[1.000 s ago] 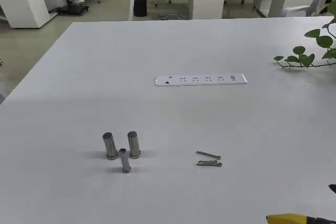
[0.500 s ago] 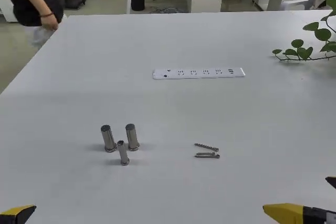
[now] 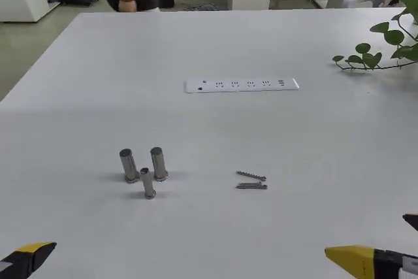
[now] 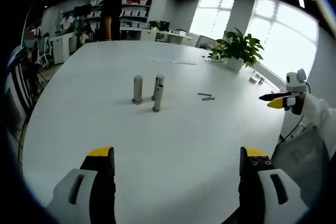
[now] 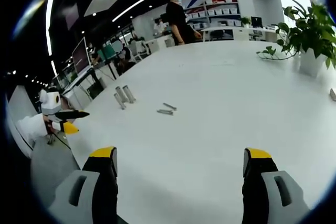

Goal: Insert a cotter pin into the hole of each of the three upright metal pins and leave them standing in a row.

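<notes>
Left claw [image 4: 177, 153] and right claw [image 5: 179, 153] are held wide apart, empty | metal pins [image 3: 144, 169] are clustered upright at lower left, cotter pins [image 3: 251, 181] laid lower centre on tabletop [image 3: 261, 129] | one cotter pin should be pinched by its head.

Three metal pins [image 4: 137, 89] are found standing upright in a tight little bunch on the white worktop [image 3: 209, 129], left of centre in the head view. Two are set side by side at the back: the left pin [image 3: 128, 164] and the right pin [image 3: 158, 163], both silvery cylinders with a slightly wider foot. The third pin [image 3: 148, 183], thinner and a bit shorter, is parked just in front, between them, so a triangle is formed rather than a row. Well off to the right, two cotter pins are laid flat, nearly parallel and just beside each other: the rear cotter pin [image 3: 251, 176], wavy-looking, and the front cotter pin [image 3: 251, 186], straighter.
</notes>
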`<state>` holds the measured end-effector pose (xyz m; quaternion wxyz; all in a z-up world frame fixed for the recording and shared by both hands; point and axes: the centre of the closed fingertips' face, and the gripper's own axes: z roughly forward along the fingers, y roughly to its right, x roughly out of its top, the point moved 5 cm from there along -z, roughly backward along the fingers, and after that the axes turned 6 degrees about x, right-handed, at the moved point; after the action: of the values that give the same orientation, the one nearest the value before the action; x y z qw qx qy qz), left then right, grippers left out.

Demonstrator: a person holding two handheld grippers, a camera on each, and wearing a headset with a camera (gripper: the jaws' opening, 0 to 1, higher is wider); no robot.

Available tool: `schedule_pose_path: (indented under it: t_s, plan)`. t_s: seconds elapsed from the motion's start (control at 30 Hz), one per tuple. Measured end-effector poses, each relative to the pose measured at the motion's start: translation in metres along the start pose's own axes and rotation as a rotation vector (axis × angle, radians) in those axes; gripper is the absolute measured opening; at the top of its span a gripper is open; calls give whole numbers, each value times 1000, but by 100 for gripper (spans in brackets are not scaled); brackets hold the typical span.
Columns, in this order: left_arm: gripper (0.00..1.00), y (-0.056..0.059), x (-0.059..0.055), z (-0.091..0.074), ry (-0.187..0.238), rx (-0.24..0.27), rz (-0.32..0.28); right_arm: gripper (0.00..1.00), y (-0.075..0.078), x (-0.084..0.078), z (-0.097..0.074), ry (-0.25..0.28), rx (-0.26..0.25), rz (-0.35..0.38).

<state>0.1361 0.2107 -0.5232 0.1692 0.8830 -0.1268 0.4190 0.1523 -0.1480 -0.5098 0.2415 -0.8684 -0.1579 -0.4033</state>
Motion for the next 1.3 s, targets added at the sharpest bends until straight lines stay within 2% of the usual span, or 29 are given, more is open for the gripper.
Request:
schedule_pose_path:
  t_s: [0.3,0.47,0.83,1.17,1.3]
  plan:
    - [98,-1,3,-1,16,-6,-2,98,-2,3,-2,2,-6,-12]
    - [97,-5,5,2,21,2,0,98,-3,4,-1,-4,-8,-17]
    - [94,-5,25,18,42,-23,69,98,-5,9,-2,-5,-21,-26]
    - [88,-3,31,30,46,-44,113,98,-3,9,-5,-15,-36,-27]
    - [83,-2,38,34,81,-55,149,98,-4,9,-6,-14,-38,-26]
